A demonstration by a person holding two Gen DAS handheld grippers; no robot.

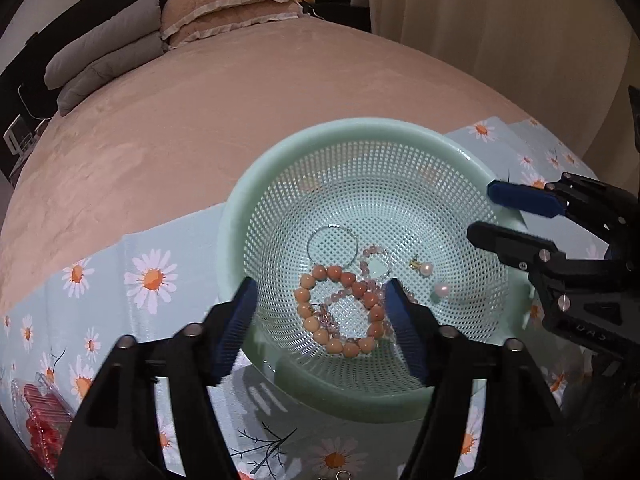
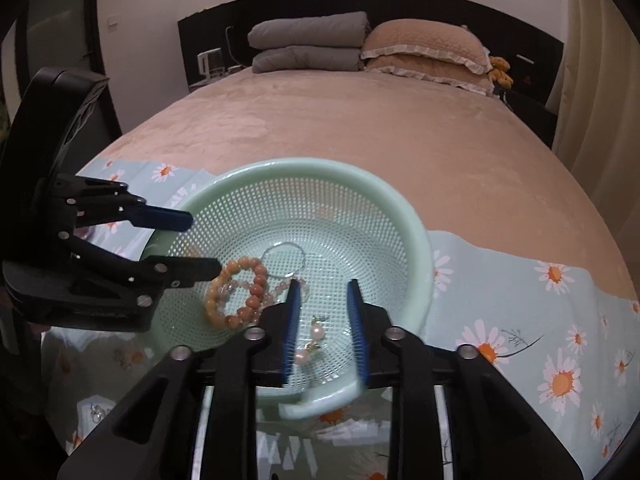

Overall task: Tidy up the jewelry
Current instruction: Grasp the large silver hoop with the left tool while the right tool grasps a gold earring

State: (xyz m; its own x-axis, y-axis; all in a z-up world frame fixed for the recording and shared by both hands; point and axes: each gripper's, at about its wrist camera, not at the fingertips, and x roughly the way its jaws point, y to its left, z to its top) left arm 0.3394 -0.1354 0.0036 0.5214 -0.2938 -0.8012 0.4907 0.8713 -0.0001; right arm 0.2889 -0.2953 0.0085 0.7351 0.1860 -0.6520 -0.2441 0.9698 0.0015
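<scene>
A mint-green mesh basket (image 1: pixel 360 128) (image 2: pixel 300 164) sits on a daisy-print cloth on the bed. Inside it lie an orange bead bracelet (image 1: pixel 334 346) (image 2: pixel 216 308), a pink bead bracelet (image 1: pixel 364 266), a thin silver hoop (image 1: pixel 310 244) (image 2: pixel 285 245) and pearl earrings (image 1: pixel 426 269) (image 2: pixel 317 332). My left gripper (image 1: pixel 322 296) (image 2: pixel 202 243) stands open over the basket's near side, its blue pads on either side of the orange bracelet and not touching it. From the right rim my right gripper (image 1: pixel 482 213) (image 2: pixel 324 286) reaches in, open, above the pearl earrings, holding nothing.
The daisy cloth (image 1: pixel 152 280) (image 2: pixel 560 360) covers the near edge of a pink bedspread (image 1: pixel 240 100). A clear box of red pieces (image 1: pixel 40 412) lies at the left. Pillows (image 2: pixel 424 52) and folded grey bedding (image 2: pixel 308 44) sit at the headboard. Curtains (image 1: pixel 480 20) hang on the right.
</scene>
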